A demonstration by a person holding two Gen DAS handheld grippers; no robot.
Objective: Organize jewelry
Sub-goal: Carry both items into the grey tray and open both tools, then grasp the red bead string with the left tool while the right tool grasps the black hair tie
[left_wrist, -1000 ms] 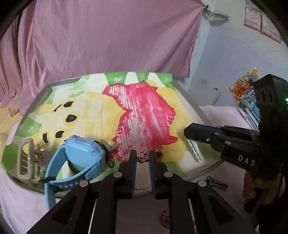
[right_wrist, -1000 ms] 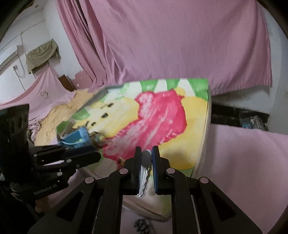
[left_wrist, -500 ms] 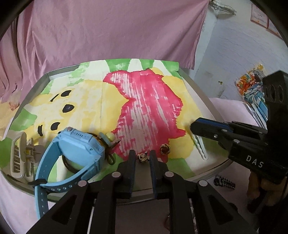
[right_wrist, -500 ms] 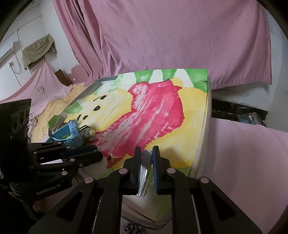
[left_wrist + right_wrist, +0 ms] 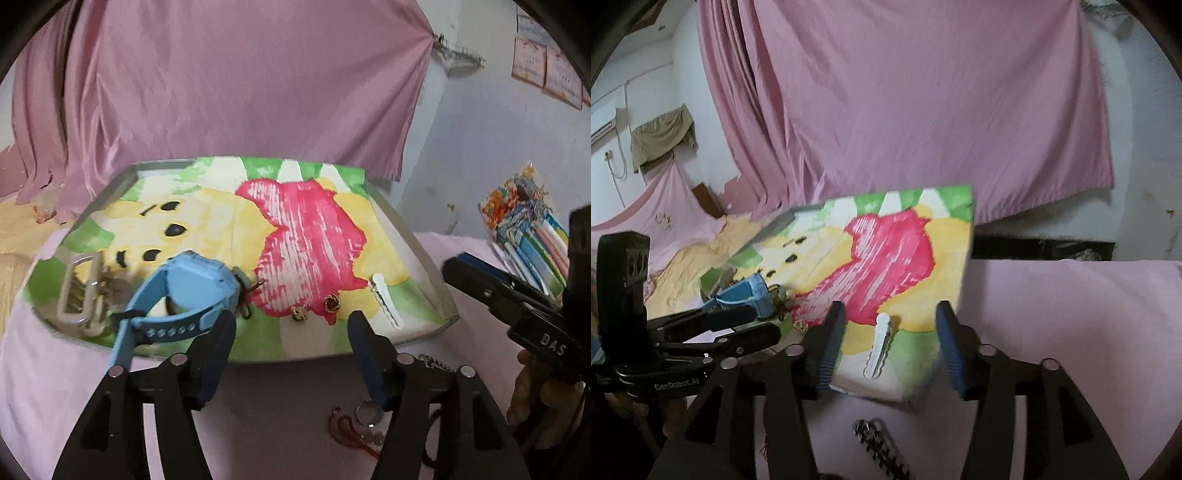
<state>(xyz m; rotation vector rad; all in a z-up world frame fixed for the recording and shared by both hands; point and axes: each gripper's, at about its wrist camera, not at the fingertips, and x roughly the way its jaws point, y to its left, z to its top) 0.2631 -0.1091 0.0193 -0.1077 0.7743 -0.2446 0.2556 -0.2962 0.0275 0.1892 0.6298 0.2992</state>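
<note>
A tray point(image 5: 413, 240) lined with a bear-print cloth lies on pink bedding. On it are a blue watch point(image 5: 184, 291), a cream hair clip point(image 5: 77, 291) at the left, two small gold earrings point(image 5: 299, 313) point(image 5: 331, 303) near the front edge, and a white hair clip point(image 5: 384, 299) at the right. My left gripper point(image 5: 290, 332) is open and empty just in front of the earrings. My right gripper point(image 5: 890, 325) is open and empty, with the white hair clip point(image 5: 879, 343) lying on the tray between its fingers.
On the pink bedding in front of the tray lie a red cord with a ring point(image 5: 364, 415) and a dark beaded piece point(image 5: 882, 448). Colourful packets point(image 5: 524, 218) lean at the right. A pink curtain point(image 5: 240, 85) hangs behind the tray.
Both grippers have opened and pulled back. The left one let go of an earring beside the other; the right one let go of the white hair clip, which now lies on the tray.
</note>
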